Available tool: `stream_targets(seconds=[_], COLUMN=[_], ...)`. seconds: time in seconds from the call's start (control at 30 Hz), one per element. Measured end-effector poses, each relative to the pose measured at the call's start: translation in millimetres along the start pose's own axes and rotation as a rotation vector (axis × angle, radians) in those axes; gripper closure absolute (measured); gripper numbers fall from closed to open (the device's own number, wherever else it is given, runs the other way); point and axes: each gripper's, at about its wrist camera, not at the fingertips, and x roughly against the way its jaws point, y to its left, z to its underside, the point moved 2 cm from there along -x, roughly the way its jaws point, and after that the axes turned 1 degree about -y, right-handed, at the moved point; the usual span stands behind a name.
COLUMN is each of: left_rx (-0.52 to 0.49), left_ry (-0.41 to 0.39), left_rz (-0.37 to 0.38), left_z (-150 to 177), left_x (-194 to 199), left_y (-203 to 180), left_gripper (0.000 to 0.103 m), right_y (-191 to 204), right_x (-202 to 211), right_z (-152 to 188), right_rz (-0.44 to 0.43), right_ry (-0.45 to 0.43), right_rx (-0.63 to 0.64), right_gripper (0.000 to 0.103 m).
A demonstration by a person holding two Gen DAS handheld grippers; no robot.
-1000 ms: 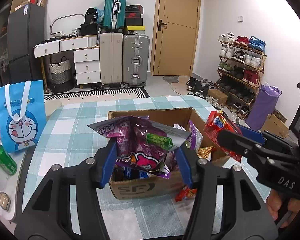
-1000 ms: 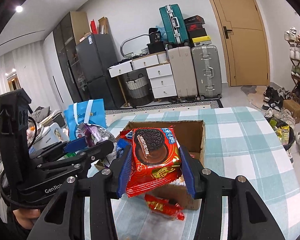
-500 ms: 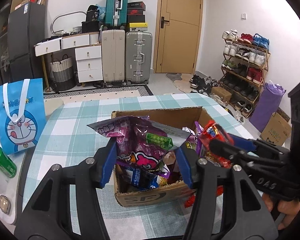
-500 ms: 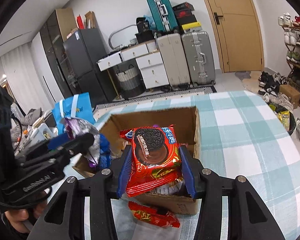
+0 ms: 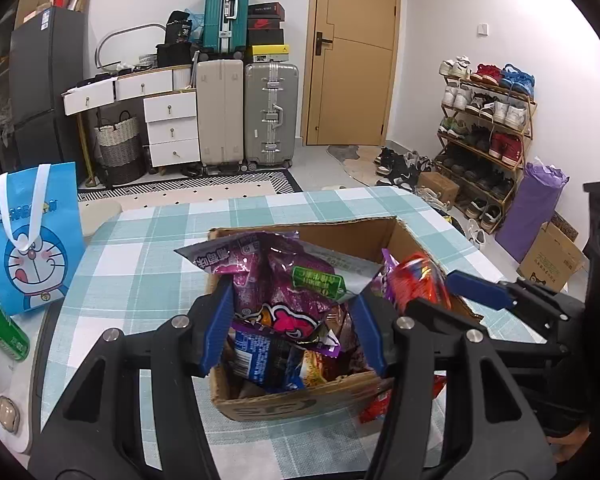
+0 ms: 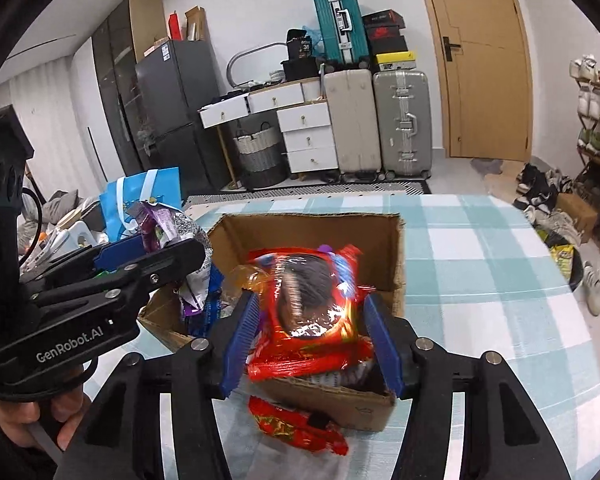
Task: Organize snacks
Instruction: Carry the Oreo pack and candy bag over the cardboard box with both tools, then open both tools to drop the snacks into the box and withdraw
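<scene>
Snack packets, one in each of your grippers, sit low in both wrist frames above the cardboard box [image 5: 260, 400]. In the left wrist view, your left gripper [image 5: 290, 320] is clamped on the purple snack bag [image 5: 276, 292]; the bag stands with its long axis roughly vertical in frame, its crimped top edge spread toward upper left and its lower end pointing down into the box. In the right wrist view, your right gripper [image 6: 312, 328] has its jaws opening around the red cookie packet [image 6: 312, 308], which is motion-blurred; its long axis runs bottom to top of the frame, and the blue pads stand just beside its edges rather than pressing them. A second red packet [image 6: 296, 424] lies flat on the cloth at lower centre, against the box's near wall.

The box holds several other packets and rests on a table covered with a teal-and-white checked cloth [image 6: 480, 260]. At the left edge of the left wrist view stand a blue cartoon gift bag [image 5: 32, 240] and a green can [image 5: 4, 332]. Farther back, at upper centre, suitcases [image 5: 248, 116] line the white wall beside a wooden door [image 5: 356, 52]; a shoe rack [image 5: 484, 128] fills the right side.

Compared with one second ago, the box appears larger and more central beneath both grippers, and the red cookie packet, then sharp and firmly pinched, now shows blur and slack at its sides.
</scene>
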Motion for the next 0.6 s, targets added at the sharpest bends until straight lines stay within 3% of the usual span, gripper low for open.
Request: stream_targets(seconds=[0.27,0.6], left_rx=[-0.050,-0.031], left_ry=[0.023,0.092], left_rz=[0.036,-0.004], left_z=[3.2,8.8], left_x=[-20.8,-52.3], left_y=[-22.8,-20.7], left_gripper=[0.051,0.050], right_y=[-18.5,-26.0], right_x=[10.9,28.3], right_z=[5.2,9.6], right_rz=[0.034,0.050], right_ry=[0.002,-0.009], right_rx=[0.006,0.007], right_gripper=[0.047,0.042])
